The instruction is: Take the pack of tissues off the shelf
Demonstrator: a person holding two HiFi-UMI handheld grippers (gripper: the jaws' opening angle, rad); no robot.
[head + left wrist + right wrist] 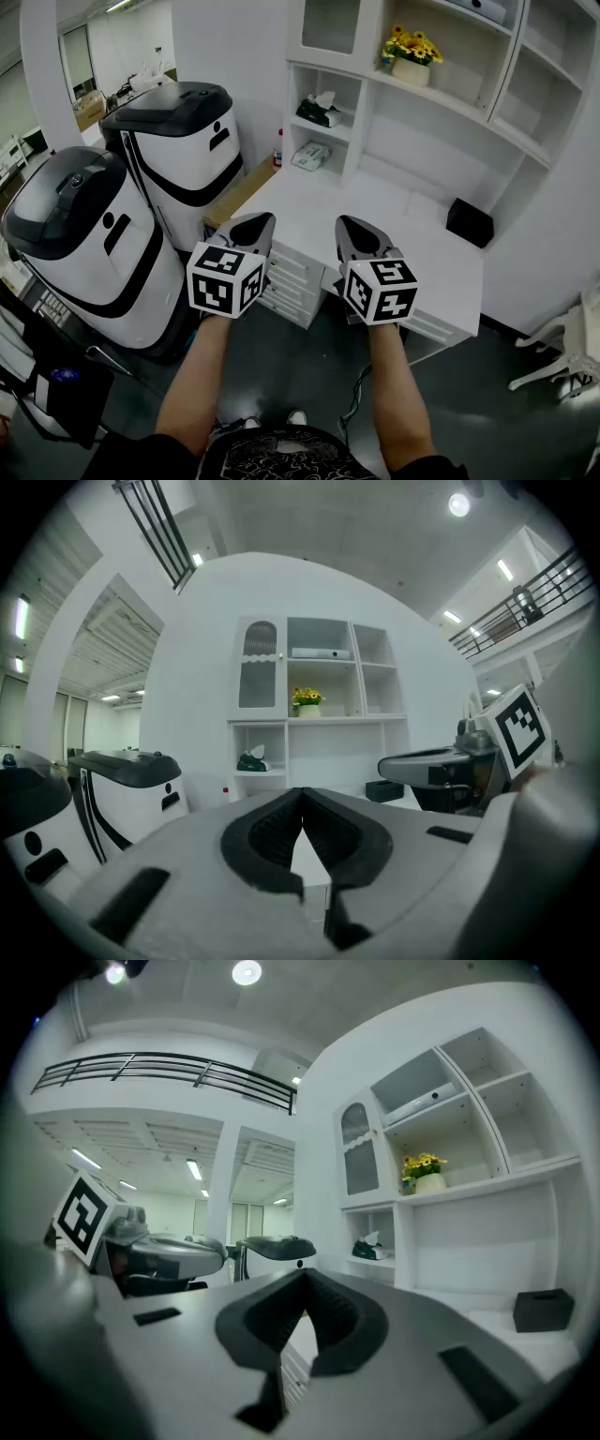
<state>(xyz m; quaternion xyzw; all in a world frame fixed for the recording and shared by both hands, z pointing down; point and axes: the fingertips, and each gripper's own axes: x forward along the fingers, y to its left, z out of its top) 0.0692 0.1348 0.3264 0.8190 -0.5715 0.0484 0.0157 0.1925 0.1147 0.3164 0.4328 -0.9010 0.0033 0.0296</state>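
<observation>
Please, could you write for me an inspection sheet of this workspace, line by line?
Surface: white desk, mostly bare.
Job's things: tissue pack in a shelf cubby, untouched.
Clutter: pale packet, red-capped bottle, black box, flower pot.
Grippers: left gripper and right gripper shut, nothing between the fingers.
Cables: one cable on the floor.
Surroundings: two white-and-black machines, white chair.

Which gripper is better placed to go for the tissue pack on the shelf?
Left, narrowly: the tissue pack sits nearer the aim of the left gripper than of the right gripper. Both are shut, empty, about equally far back.
</observation>
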